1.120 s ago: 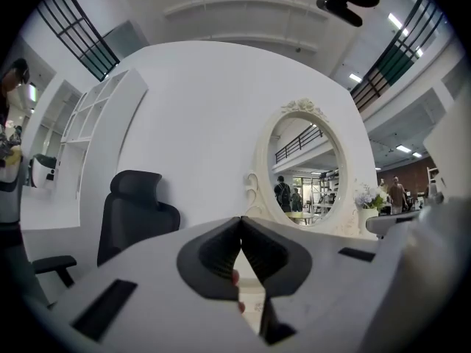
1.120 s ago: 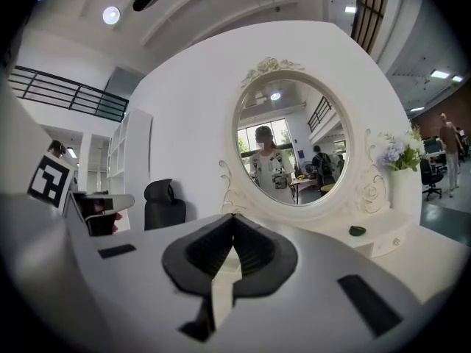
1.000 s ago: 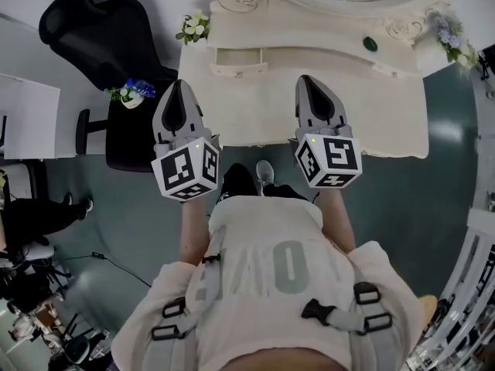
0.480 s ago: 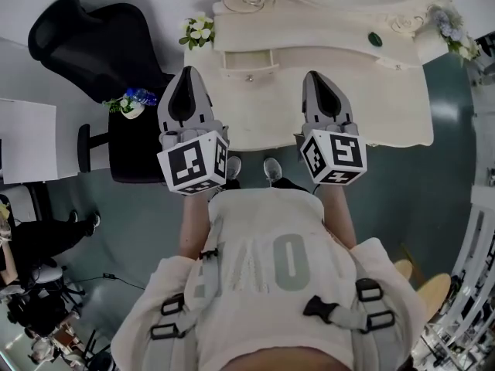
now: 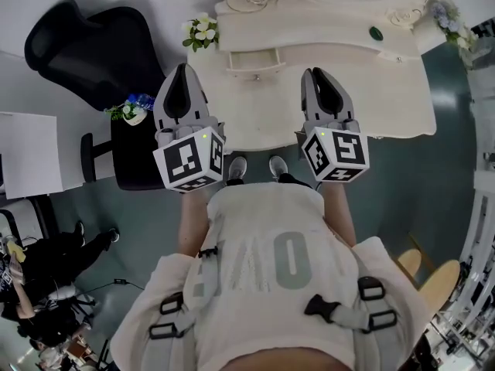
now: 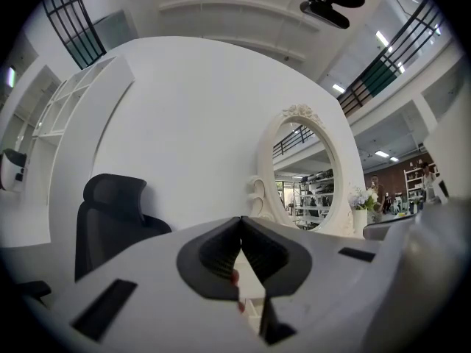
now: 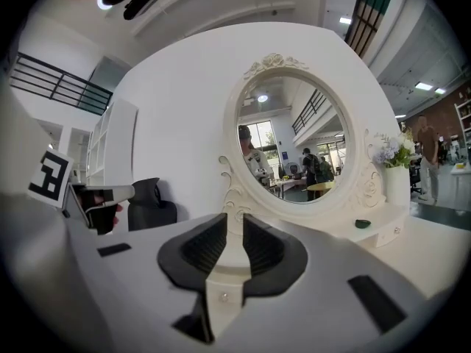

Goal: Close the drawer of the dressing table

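**A:** How do the jaws stand?

**B:** The left gripper (image 6: pixel 241 225) has its black ribbed pads clenched together on nothing. The right gripper (image 7: pixel 229 223) is opening, with a narrow gap between its pads and nothing caught in it.

**A:** And the thing to be closed?

**B:** The small cream wooden drawer (image 5: pixel 253 59) stands pulled out of the raised far tier of the cream carved dressing table (image 5: pixel 371 103). It lies farther off than both grippers and between them. Neither touches it.

**A:** What could go wrong?

**B:** I'd judge a push on one corner could skew the drawer so that it jams. A tip set on the little round knob (image 5: pixel 257 76) might slide off. A swing too far left could knock the white flower posy (image 5: pixel 199 31) at the table's far left corner.

**A:** What do the containers hold?

**B:** The drawer's inside looks pale, and I can't tell any contents. The white vase (image 7: pixel 397 186) at the far right holds pale lilac flowers (image 7: pixel 390 153).
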Motion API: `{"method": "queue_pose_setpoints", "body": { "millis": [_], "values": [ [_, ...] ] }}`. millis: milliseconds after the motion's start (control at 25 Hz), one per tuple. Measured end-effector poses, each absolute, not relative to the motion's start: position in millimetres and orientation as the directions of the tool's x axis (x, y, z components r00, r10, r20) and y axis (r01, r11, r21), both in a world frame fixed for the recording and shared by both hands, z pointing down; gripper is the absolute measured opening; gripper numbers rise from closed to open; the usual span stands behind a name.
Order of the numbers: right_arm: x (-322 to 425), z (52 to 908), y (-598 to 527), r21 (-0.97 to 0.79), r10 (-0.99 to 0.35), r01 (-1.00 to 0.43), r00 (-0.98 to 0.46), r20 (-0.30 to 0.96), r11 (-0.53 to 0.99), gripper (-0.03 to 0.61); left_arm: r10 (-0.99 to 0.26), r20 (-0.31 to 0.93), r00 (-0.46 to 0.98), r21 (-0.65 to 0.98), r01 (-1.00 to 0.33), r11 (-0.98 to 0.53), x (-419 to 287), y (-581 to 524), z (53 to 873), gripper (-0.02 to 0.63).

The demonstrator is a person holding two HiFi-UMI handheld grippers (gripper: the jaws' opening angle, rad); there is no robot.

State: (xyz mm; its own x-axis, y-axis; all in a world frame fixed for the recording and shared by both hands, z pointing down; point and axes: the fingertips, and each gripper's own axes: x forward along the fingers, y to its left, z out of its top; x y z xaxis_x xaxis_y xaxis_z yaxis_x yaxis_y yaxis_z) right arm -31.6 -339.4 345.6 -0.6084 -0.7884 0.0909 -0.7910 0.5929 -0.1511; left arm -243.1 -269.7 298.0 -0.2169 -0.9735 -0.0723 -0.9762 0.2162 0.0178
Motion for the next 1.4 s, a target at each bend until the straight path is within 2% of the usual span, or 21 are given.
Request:
{"method": "queue_pose_setpoints", "body": {
  "millis": [160,440,640,1400],
  "values": [
    [-50.0,347.5,-340.0,-0.196,-0.746,-0.750,-0.657,0.106,0.632,0.152,-0.975,-0.077,-0.209,0.018,-0.978,0.208,-248.1,-269.9,296.2,0.020],
    [-81.5,372.9,-347.3,-0.176,-0.732,-0.752,-0.659,0.174,0.635,0.208,-0.981,-0.068,-0.180,-0.011,-0.983,0.181,-250.2,-269.0,299.5,0.020],
    [-111.9,406.9,-349.1,-0.105,-0.703,-0.740,-0.666,0.252,0.664,0.215,-0.981,-0.053,-0.187,-0.018,-0.982,0.188,-260.5,-262.0,304.1,0.020],
    [-148.9,562.9,-370.3,-0.080,-0.627,-0.785,-0.548,0.555,0.615,0.206,-0.968,-0.027,-0.250,-0.017,-0.968,0.251,-308.9,-248.5,316.6,0.020]
  ]
}}
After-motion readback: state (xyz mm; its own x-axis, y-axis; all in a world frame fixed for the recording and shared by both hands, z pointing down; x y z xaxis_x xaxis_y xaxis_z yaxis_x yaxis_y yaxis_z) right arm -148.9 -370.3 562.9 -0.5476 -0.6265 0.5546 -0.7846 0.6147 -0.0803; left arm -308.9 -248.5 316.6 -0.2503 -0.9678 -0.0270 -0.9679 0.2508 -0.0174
